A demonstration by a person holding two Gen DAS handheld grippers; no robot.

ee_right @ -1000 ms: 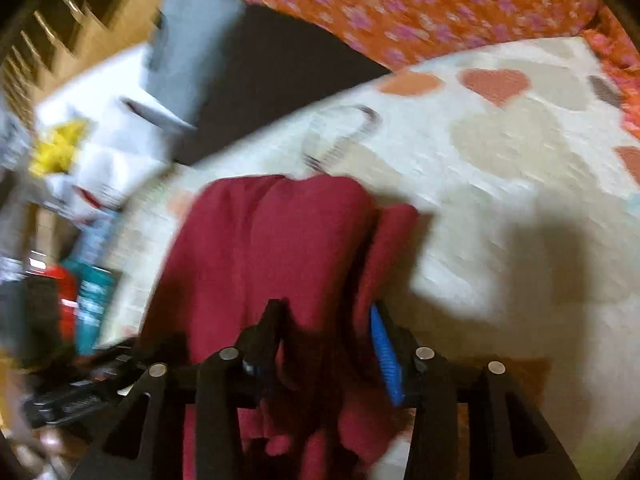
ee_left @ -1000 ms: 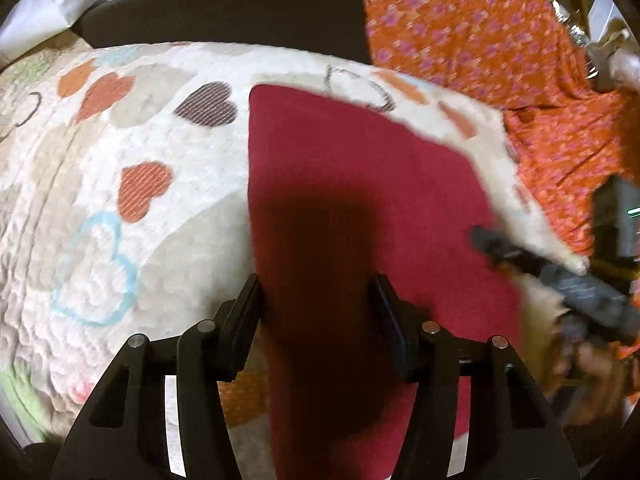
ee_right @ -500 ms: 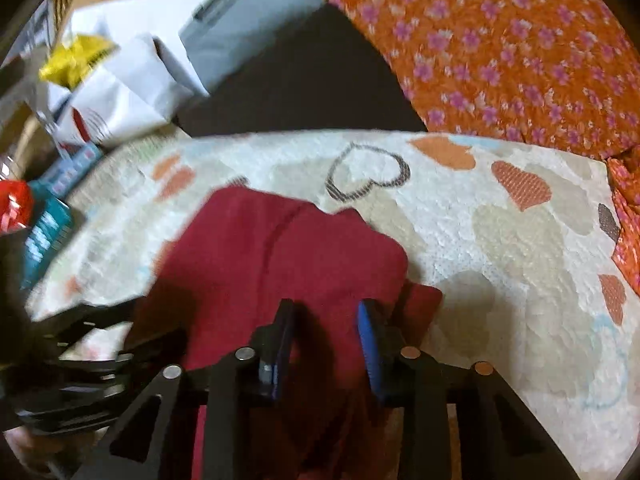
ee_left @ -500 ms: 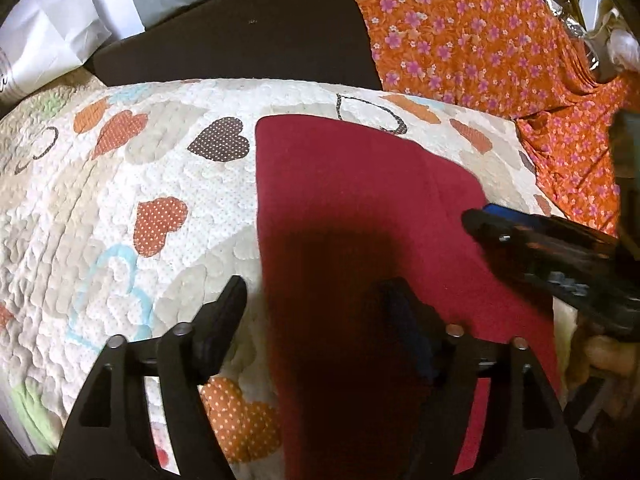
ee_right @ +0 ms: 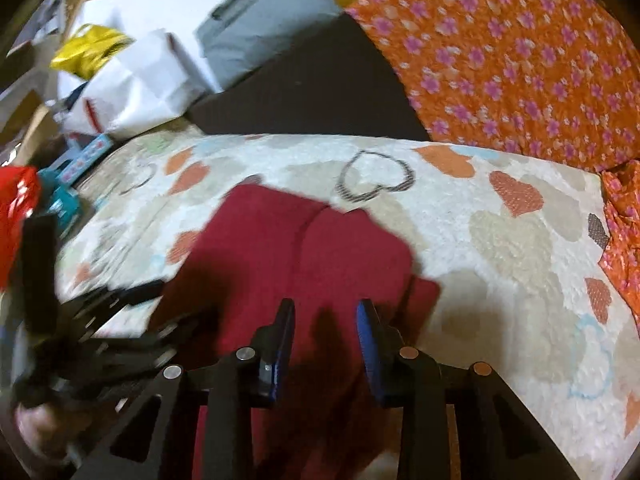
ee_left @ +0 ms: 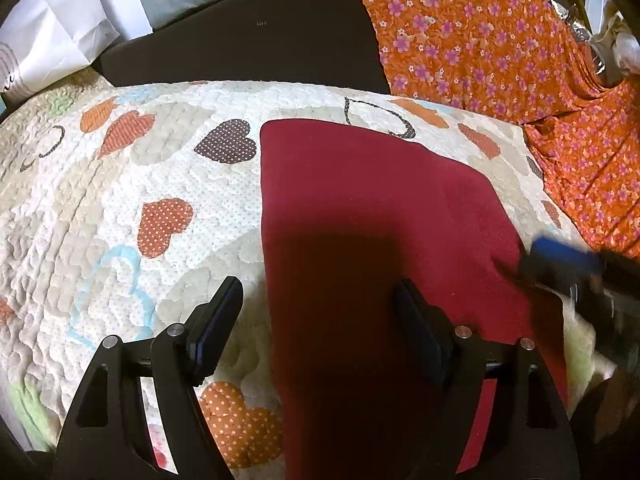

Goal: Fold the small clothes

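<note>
A dark red garment (ee_left: 360,208) lies folded flat on the heart-patterned quilt (ee_left: 120,184). It also shows in the right wrist view (ee_right: 304,256), with a fold line down its middle. My left gripper (ee_left: 316,304) is open and empty, its fingers spread over the garment's near left edge. My right gripper (ee_right: 325,312) is open with a narrow gap, above the garment's near part, and holds nothing. The right gripper's blue-padded tip (ee_left: 560,256) shows blurred at the garment's right edge in the left wrist view. The left gripper (ee_right: 100,320) shows blurred at the left of the right wrist view.
Orange floral fabric (ee_left: 500,40) lies at the back right of the quilt. A dark cushion (ee_left: 248,40) stands behind the quilt. White bags (ee_right: 132,80), a grey bag (ee_right: 260,28) and boxes (ee_right: 60,184) crowd the far left.
My left gripper has opened wide and let go of the red garment, which now lies flat. My right gripper has drawn back over the garment's near part, its jaws a little wider.
</note>
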